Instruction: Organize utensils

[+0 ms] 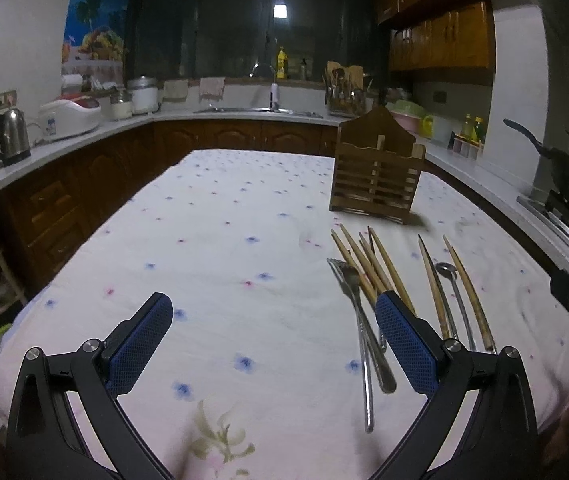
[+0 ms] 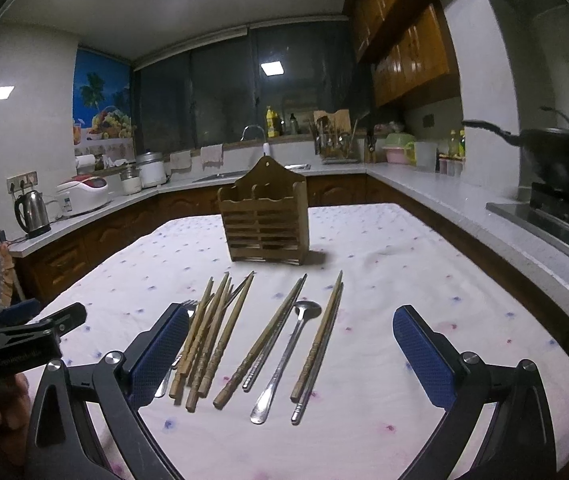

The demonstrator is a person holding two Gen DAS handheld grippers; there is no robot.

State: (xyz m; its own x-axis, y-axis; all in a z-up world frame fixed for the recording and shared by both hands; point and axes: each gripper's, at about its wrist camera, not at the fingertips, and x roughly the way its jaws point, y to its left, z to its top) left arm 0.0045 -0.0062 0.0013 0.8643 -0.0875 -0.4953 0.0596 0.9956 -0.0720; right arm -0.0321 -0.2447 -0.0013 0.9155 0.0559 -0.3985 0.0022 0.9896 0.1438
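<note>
A wooden utensil holder (image 2: 265, 220) stands upright at the middle of the table; it also shows in the left wrist view (image 1: 376, 178). In front of it lie several wooden chopsticks (image 2: 212, 336), a metal spoon (image 2: 288, 356), metal chopsticks (image 2: 316, 364) and a fork (image 2: 188, 306), all flat on the cloth. In the left wrist view the fork (image 1: 350, 284), chopsticks (image 1: 368, 260) and spoon (image 1: 454, 296) lie to the right. My right gripper (image 2: 292, 340) is open above the utensils. My left gripper (image 1: 274, 320) is open and empty, left of them.
The table has a white floral cloth (image 2: 404, 272). Counters run around it with a kettle (image 2: 32, 210), a rice cooker (image 2: 82, 196), a sink (image 2: 244, 174) and a wok (image 2: 556, 160) on the stove at the right. The left gripper's body (image 2: 24, 336) shows at the left edge.
</note>
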